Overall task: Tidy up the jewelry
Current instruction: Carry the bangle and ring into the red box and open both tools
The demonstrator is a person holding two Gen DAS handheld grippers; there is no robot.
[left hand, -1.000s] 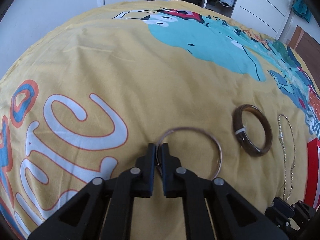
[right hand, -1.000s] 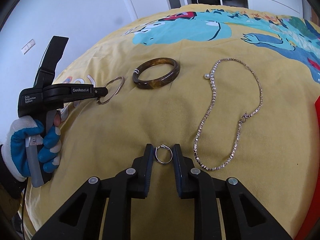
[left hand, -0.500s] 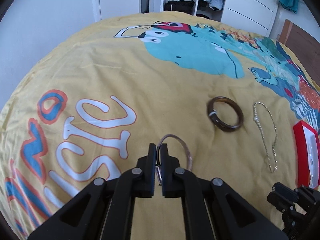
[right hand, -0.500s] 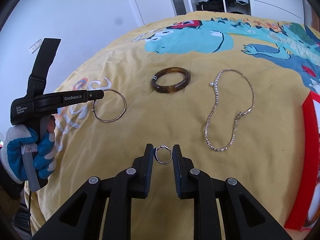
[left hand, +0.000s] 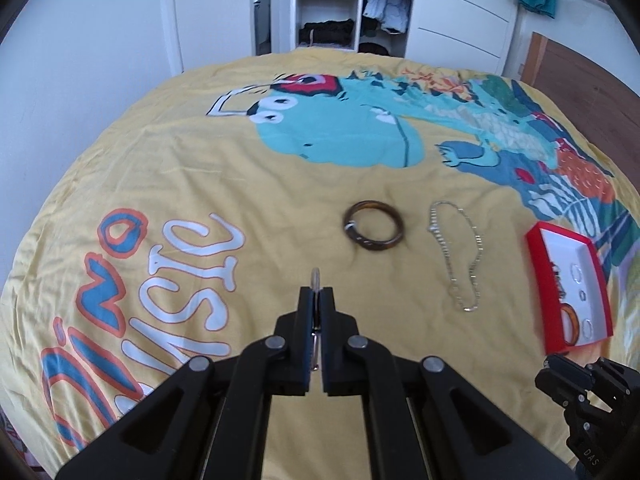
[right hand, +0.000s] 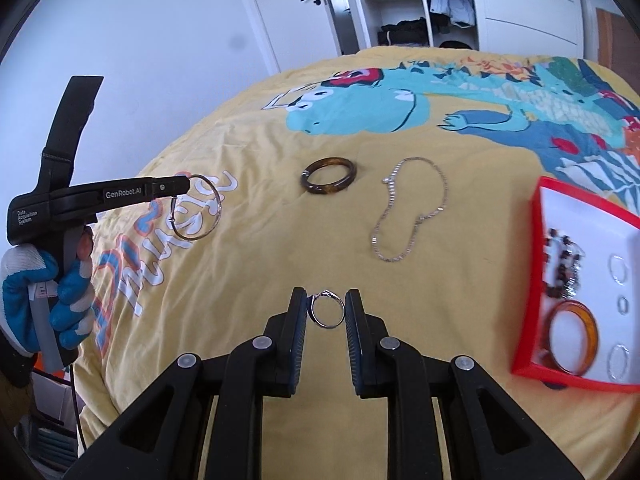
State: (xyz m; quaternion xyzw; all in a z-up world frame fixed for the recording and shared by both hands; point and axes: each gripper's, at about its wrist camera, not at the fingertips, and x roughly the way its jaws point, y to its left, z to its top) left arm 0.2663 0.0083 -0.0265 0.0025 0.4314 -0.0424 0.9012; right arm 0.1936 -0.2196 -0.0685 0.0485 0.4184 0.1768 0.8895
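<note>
My left gripper (left hand: 316, 294) is shut on a thin metal bangle (left hand: 315, 276), seen edge-on between its pads; in the right wrist view the bangle (right hand: 216, 216) hangs from that gripper (right hand: 182, 188) above the bedspread. My right gripper (right hand: 325, 308) is shut on a small silver ring (right hand: 327, 312), held in the air. A dark brown bangle (left hand: 373, 231) (right hand: 329, 175) and a silver chain necklace (left hand: 456, 254) (right hand: 412, 210) lie on the yellow bedspread. The red jewelry box (left hand: 536, 256) (right hand: 532, 280) sits at the right, holding an orange bangle (right hand: 573, 338), a beaded bracelet and several small rings.
A gloved hand (right hand: 44, 288) grips the left gripper's handle at the bed's left edge. Beyond the bed's far end stand a white door (left hand: 216, 12) and an open wardrobe (left hand: 328, 4). The right gripper's body (left hand: 588, 396) shows at the lower right of the left wrist view.
Both grippers have risen from the bedspread with their pieces. The thin bangle now hangs in the air and looks edge-on. The red box has come into view at the right.
</note>
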